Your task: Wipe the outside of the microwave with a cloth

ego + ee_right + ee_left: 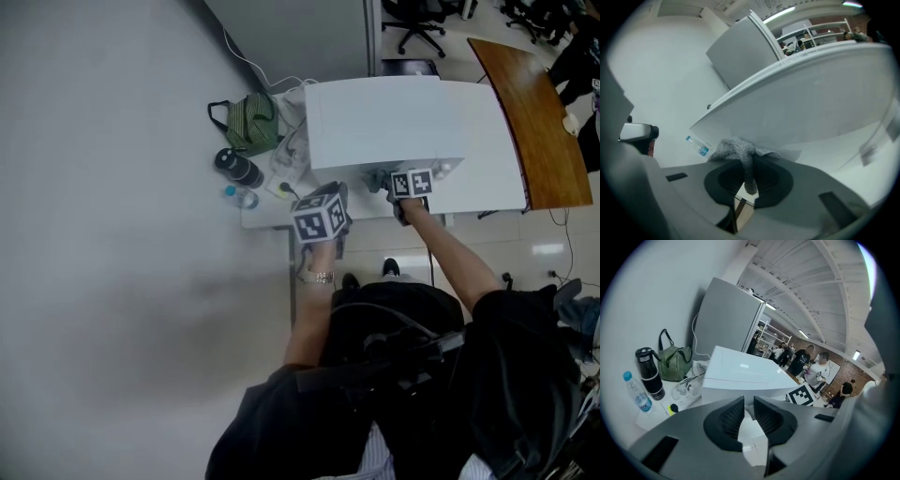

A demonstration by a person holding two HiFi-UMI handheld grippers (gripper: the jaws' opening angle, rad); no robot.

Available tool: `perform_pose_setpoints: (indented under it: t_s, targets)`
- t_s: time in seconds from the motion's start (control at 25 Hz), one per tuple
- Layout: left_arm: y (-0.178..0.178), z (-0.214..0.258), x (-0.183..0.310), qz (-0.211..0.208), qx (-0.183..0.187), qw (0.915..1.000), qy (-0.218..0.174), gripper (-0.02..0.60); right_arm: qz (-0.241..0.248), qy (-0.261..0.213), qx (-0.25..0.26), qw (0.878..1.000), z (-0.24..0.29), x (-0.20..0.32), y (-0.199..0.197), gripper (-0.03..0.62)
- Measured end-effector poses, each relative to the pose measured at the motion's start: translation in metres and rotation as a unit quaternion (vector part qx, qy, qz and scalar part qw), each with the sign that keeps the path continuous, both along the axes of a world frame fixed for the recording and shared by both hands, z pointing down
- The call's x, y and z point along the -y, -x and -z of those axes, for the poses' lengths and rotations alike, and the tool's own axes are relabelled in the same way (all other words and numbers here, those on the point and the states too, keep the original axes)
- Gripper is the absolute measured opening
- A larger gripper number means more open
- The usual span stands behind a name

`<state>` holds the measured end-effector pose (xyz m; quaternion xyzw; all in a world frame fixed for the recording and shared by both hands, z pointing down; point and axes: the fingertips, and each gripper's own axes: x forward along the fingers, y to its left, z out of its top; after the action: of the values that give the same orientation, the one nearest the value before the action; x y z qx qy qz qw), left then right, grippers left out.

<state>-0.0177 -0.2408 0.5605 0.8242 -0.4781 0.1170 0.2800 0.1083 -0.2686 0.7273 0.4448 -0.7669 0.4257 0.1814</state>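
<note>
A white microwave (412, 131) stands on a white table (262, 217), its front face toward me. My right gripper (399, 187) is at the lower front of the microwave (811, 108), shut on a grey fuzzy cloth (736, 150) that bunches against the white surface. In the head view the cloth (380, 178) shows just left of that gripper's marker cube. My left gripper (336, 195) hovers in front of the microwave's (745, 369) left front corner, apart from it. Its jaws stand nearly together with nothing between them (749, 404).
Left of the microwave on the table are a green striped bag (251, 122), a black flask (239, 169), a small water bottle (242, 195) and a power strip with cables (682, 397). A brown wooden desk (539, 112) lies to the right. A tall grey cabinet (726, 319) and people (806, 359) are behind.
</note>
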Motion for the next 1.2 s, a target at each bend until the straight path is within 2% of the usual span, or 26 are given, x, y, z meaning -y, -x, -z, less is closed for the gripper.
perform_pose_setpoints:
  t_s: [0.16, 0.24, 0.32, 0.4, 0.52, 0.68, 0.84, 0.92, 1.04, 1.2]
  targets:
    - [-0.036, 0.001, 0.000, -0.044, -0.002, 0.9990, -0.001, 0.066, -0.043, 0.002, -0.050, 0.998, -0.007, -0.006, -0.072, 0.028]
    - [-0.049, 0.001, -0.001, -0.059, -0.005, 0.9982, -0.002, 0.066, -0.084, 0.009, -0.072, 0.994, -0.011, -0.011, -0.110, 0.029]
    - [-0.056, 0.001, -0.003, -0.069, -0.006, 0.9976, -0.001, 0.066, -0.140, 0.010, -0.070, 0.988, -0.007, -0.017, -0.142, 0.029]
    - [-0.060, -0.002, -0.005, -0.074, -0.005, 0.9973, 0.001, 0.066, -0.181, -0.003, -0.051, 0.982, 0.004, -0.023, -0.153, 0.028]
    - [-0.063, -0.006, -0.012, -0.082, -0.004, 0.9966, 0.006, 0.066, -0.198, -0.029, -0.031, 0.979, 0.027, -0.038, -0.137, 0.028]
    - [-0.064, -0.012, -0.028, -0.084, -0.003, 0.9965, 0.006, 0.066, -0.178, -0.064, -0.031, 0.982, 0.066, -0.062, -0.079, 0.029]
    - [-0.060, -0.015, -0.053, -0.083, -0.002, 0.9966, 0.000, 0.066, -0.122, -0.099, -0.096, 0.983, 0.090, -0.093, -0.029, 0.029]
    - [-0.060, -0.019, -0.069, -0.085, -0.002, 0.9964, 0.004, 0.066, -0.108, -0.110, -0.115, 0.981, 0.100, -0.109, -0.015, 0.029]
    - [-0.062, -0.021, -0.090, -0.086, 0.005, 0.9963, 0.007, 0.066, -0.094, -0.127, -0.115, 0.981, 0.115, -0.130, -0.001, 0.029]
    - [-0.065, -0.016, -0.115, -0.063, 0.020, 0.9978, -0.001, 0.066, -0.075, -0.141, -0.118, 0.980, 0.123, -0.153, 0.004, 0.029]
